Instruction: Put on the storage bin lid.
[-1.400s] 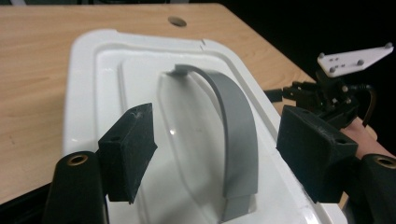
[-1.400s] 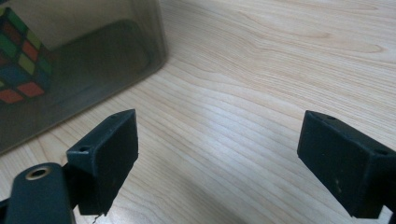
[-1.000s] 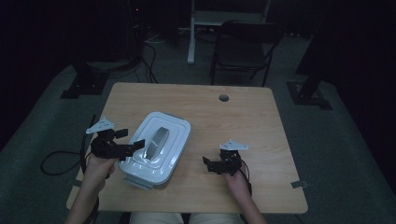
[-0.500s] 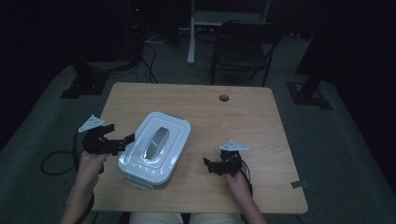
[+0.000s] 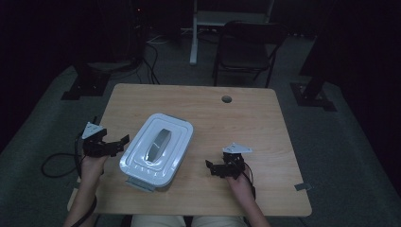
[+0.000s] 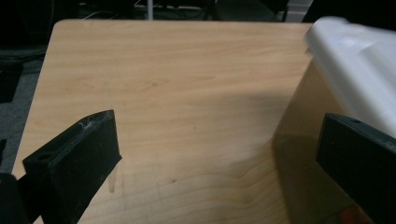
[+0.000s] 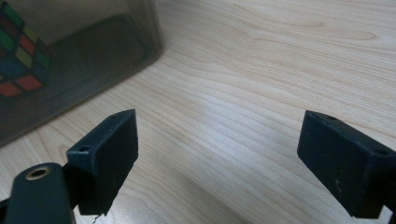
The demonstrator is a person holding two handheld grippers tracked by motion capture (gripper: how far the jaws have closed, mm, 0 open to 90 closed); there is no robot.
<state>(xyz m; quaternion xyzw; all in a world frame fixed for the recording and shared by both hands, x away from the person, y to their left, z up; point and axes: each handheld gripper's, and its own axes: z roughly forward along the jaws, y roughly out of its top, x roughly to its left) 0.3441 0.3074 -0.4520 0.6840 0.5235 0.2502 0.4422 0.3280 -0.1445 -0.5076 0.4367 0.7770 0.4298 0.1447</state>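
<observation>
A clear storage box with a white lid [image 5: 157, 150] and a grey handle sits on the wooden table [image 5: 236, 118], left of centre. Its white lid [image 6: 359, 65] fills the right side of the left gripper view. Through the box's clear wall [image 7: 93, 56] a colourful puzzle cube [image 7: 21, 51] shows inside. My left gripper [image 5: 120, 143] is open just left of the box, jaws wide apart with bare table between them [image 6: 215, 154]. My right gripper [image 5: 211, 168] is open on the table to the right of the box, holding nothing [image 7: 219, 158].
A round cable hole [image 5: 226, 99] lies near the table's far edge. A black chair [image 5: 246, 47] and a white desk leg [image 5: 194, 33] stand behind the table. A cable [image 5: 56, 163] loops on the floor at the left.
My left gripper has pulled back leftward off the box lid to the table's left edge. The box and my right gripper have stayed put.
</observation>
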